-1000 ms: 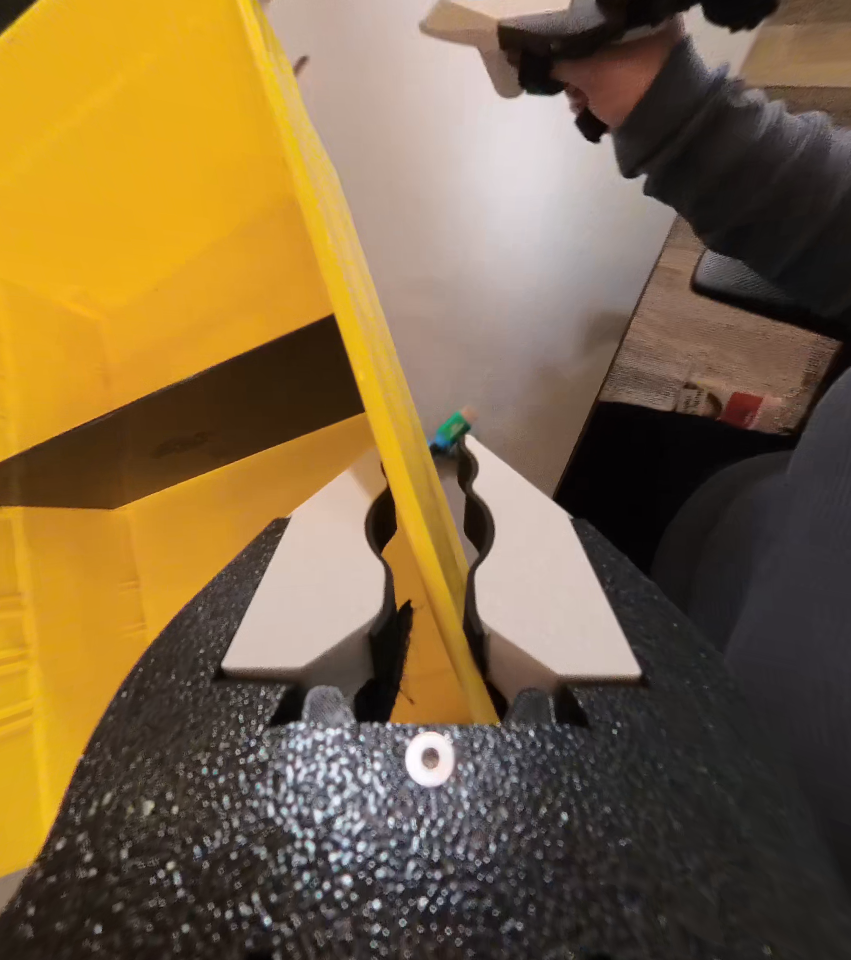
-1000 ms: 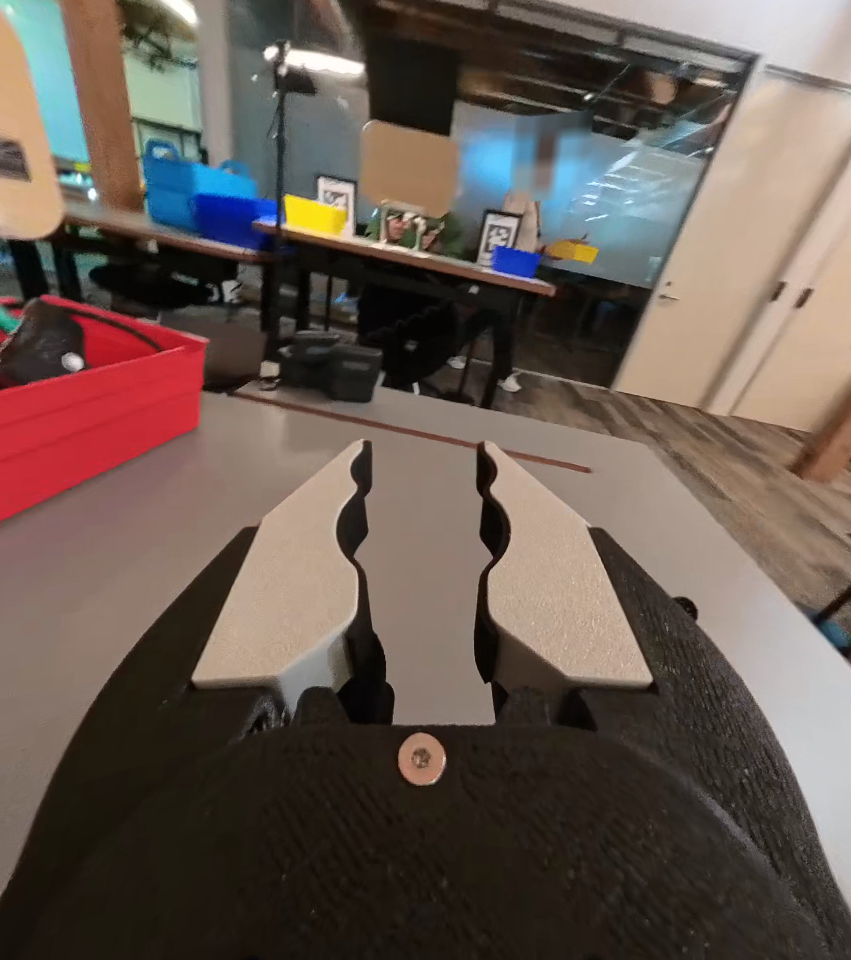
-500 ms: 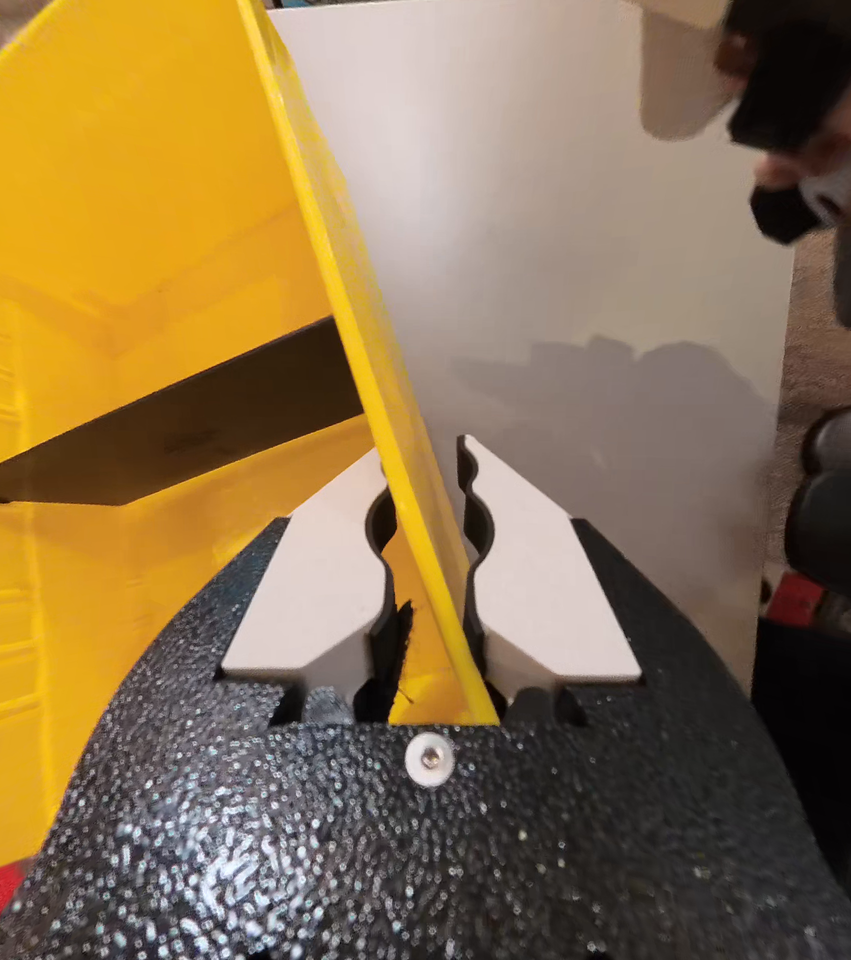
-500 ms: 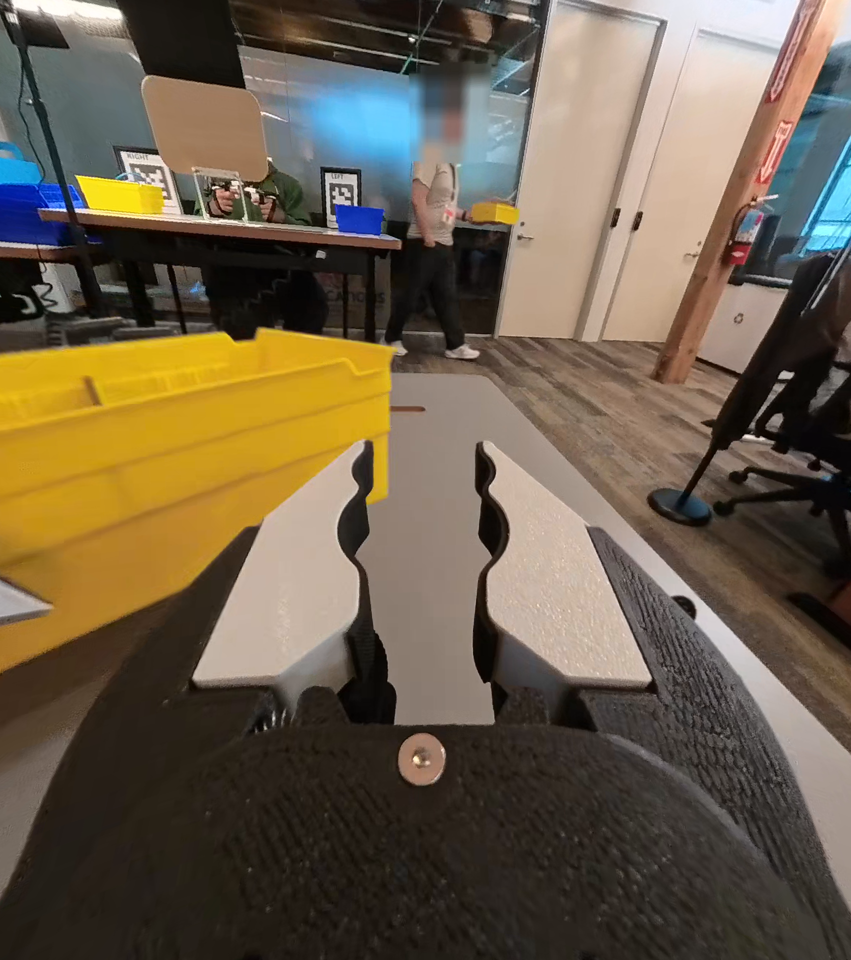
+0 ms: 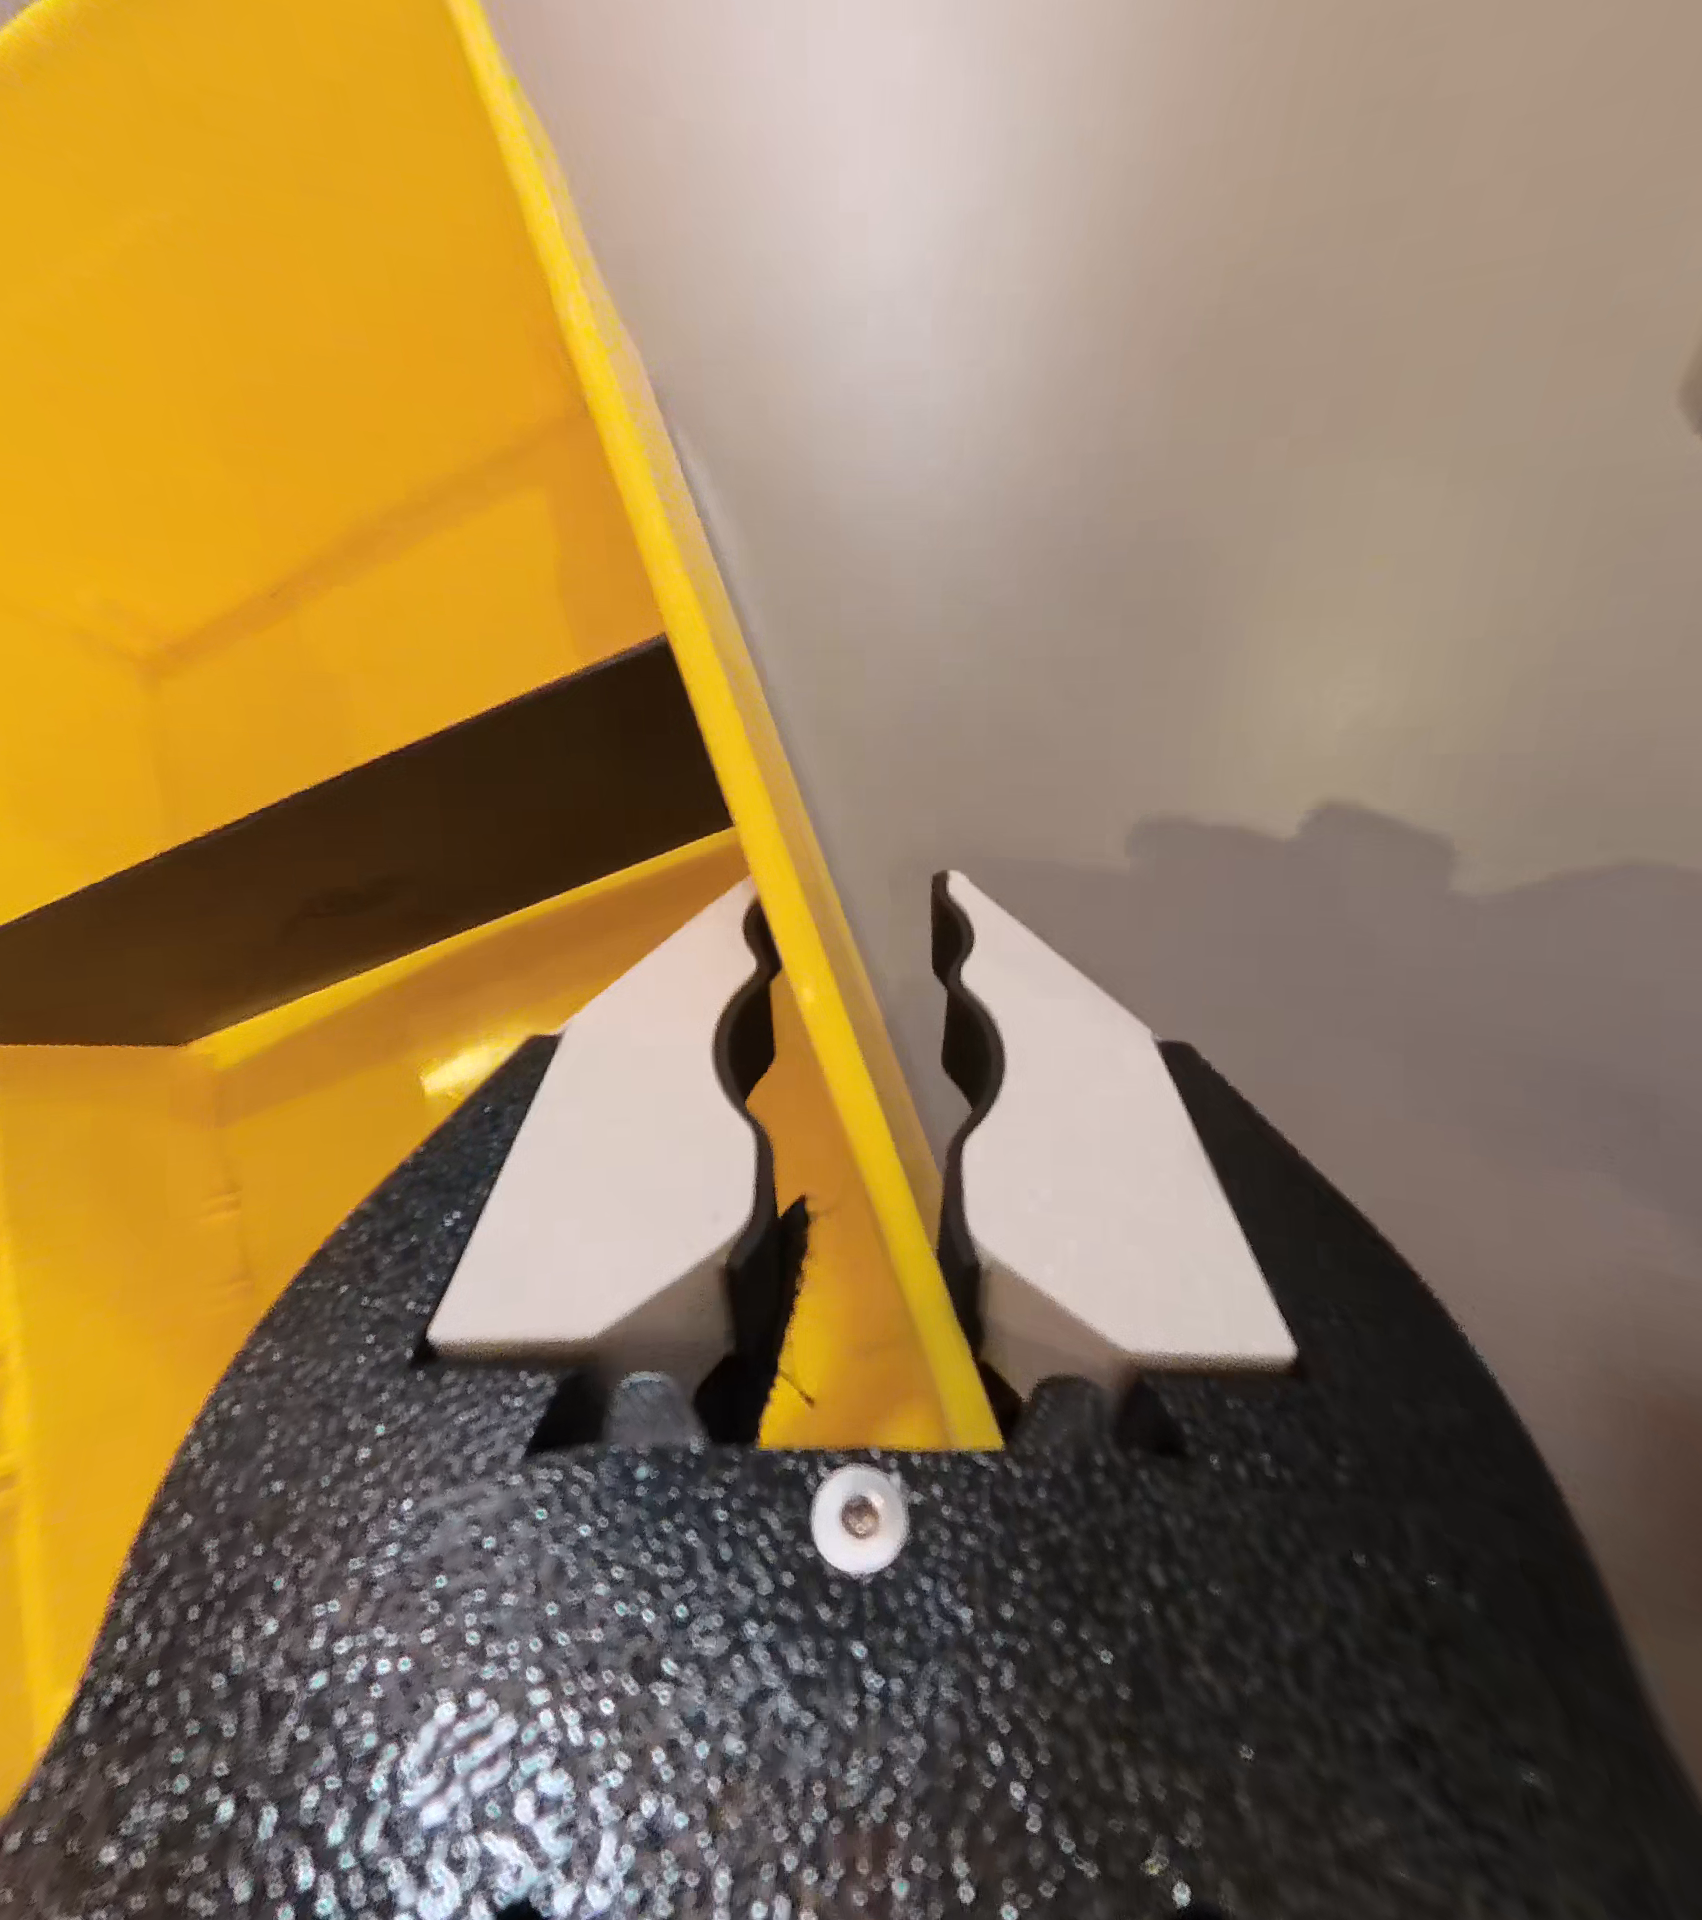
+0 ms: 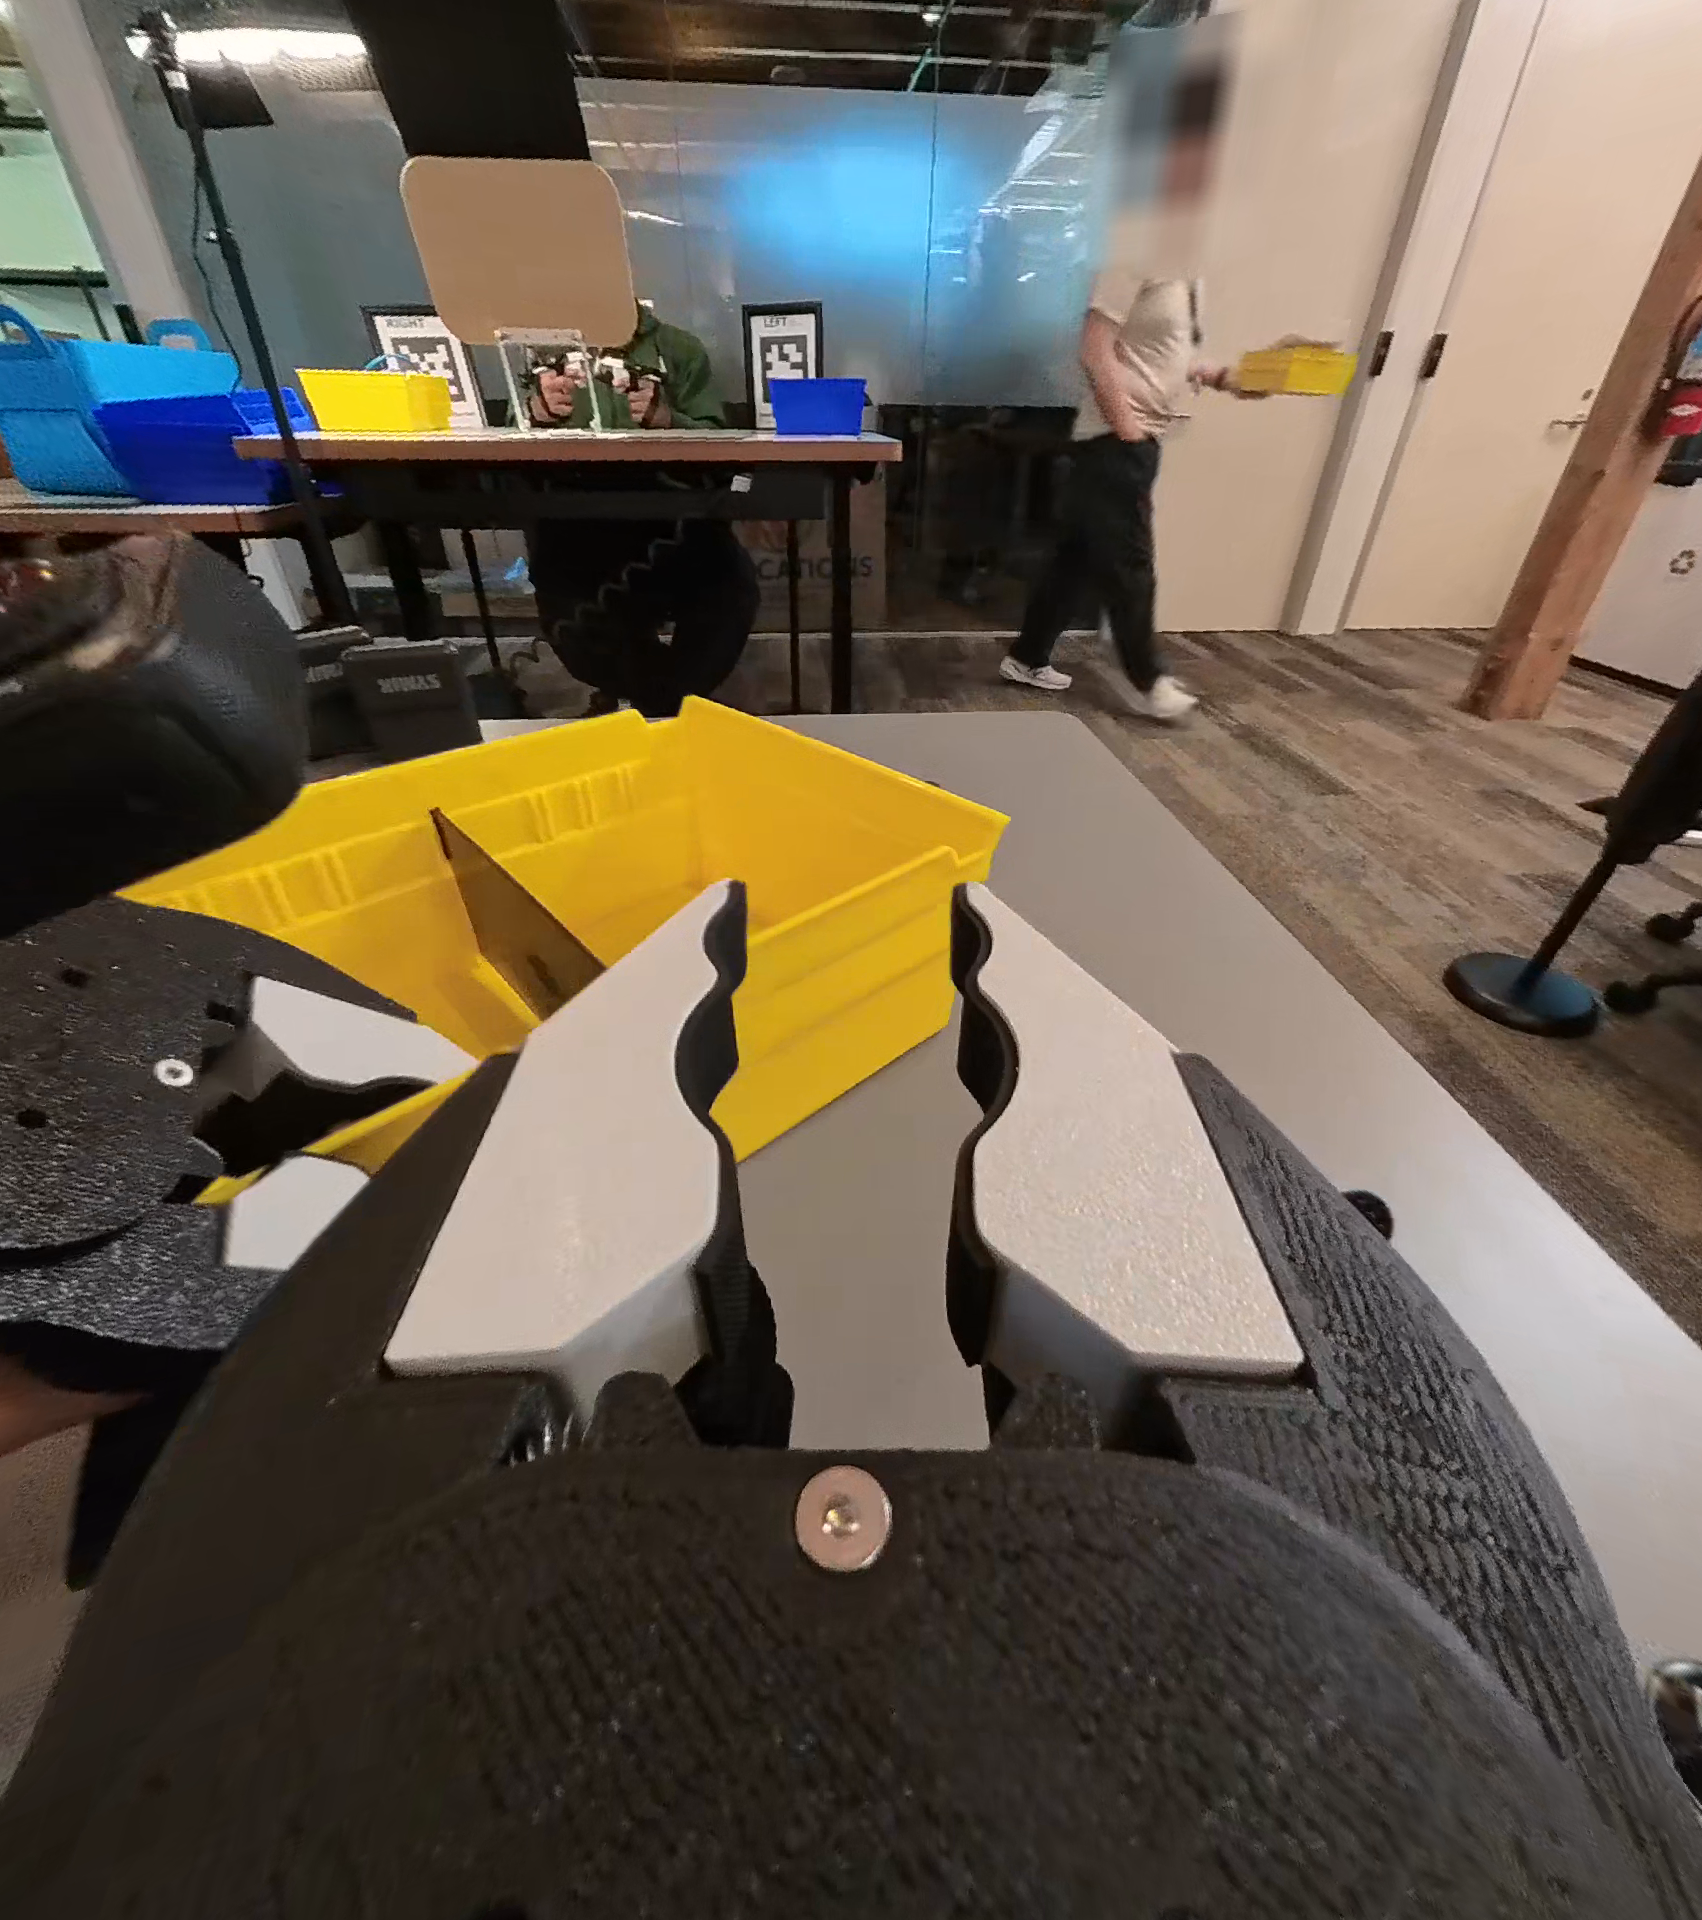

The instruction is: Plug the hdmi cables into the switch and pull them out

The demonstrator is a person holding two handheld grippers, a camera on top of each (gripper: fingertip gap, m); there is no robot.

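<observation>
My left gripper (image 5: 844, 894) is shut on the near side wall of an empty yellow bin (image 5: 203, 520), one finger inside and one outside. A black divider (image 5: 359, 883) crosses the bin. In the right wrist view the bin (image 6: 826, 862) rests on the grey table (image 6: 1190, 935), with the left gripper (image 6: 307, 1122) on its near left rim. My right gripper (image 6: 852, 904) is open and empty, just in front of the bin's near right corner. No HDMI cable or switch shows in either view.
The table's right edge runs close to my right gripper, with wood floor and a chair base (image 6: 1522, 997) beyond. A person (image 6: 1127, 416) walks past behind. Another person sits at a far table (image 6: 566, 447) with blue bins (image 6: 151, 416).
The yellow bin has come down onto the table in front of my right gripper. My left gripper kept the bin's wall between its fingers, which stand slightly wider. The right view swung right.
</observation>
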